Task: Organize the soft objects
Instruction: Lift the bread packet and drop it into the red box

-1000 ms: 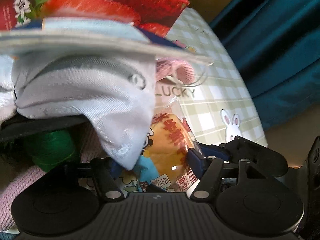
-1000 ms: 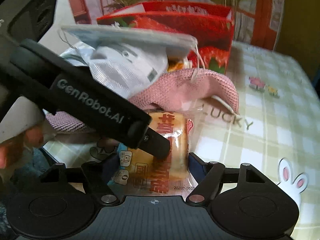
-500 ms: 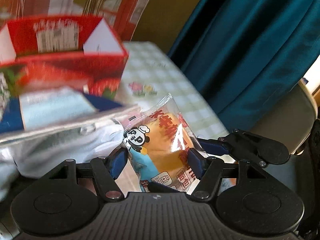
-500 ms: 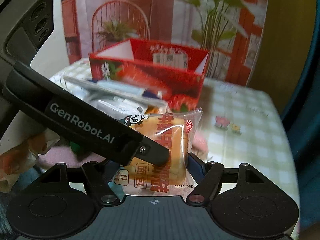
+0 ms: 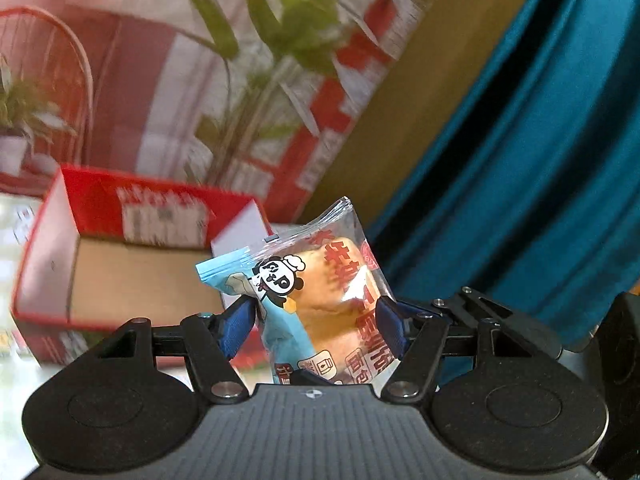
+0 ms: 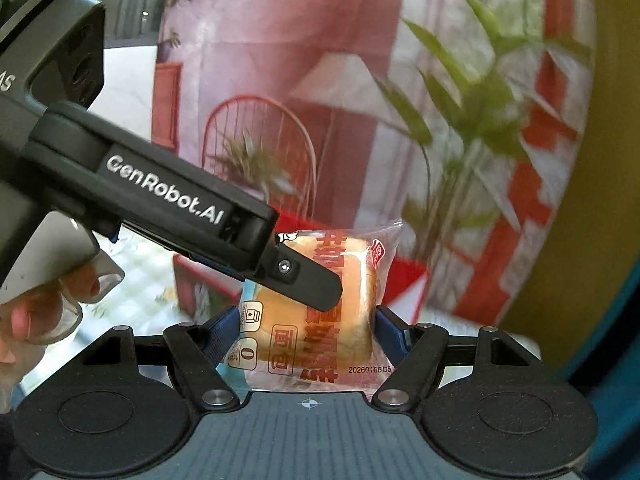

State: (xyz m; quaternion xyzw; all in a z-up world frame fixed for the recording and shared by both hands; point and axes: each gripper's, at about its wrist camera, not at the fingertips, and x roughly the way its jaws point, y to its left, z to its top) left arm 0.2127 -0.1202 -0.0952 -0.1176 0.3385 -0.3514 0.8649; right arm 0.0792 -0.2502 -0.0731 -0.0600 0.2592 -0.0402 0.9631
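Both grippers are rising together, carrying the bread packet [image 5: 320, 312] up off the cluttered tabletop, so the heap of cloth that filled the earlier views is dropping out of sight. In the left wrist view the left gripper [image 5: 316, 320] is pinching the packet across its width; in the right wrist view the right gripper [image 6: 306, 328] is pinching the same packet [image 6: 312, 320], with the left gripper's finger [image 6: 304, 280] crossing in from the upper left. The packet is standing on end, long axis upward. The red strawberry box [image 5: 132, 264], open-topped, is sitting left of the packet and beyond it, probably where it is heading.
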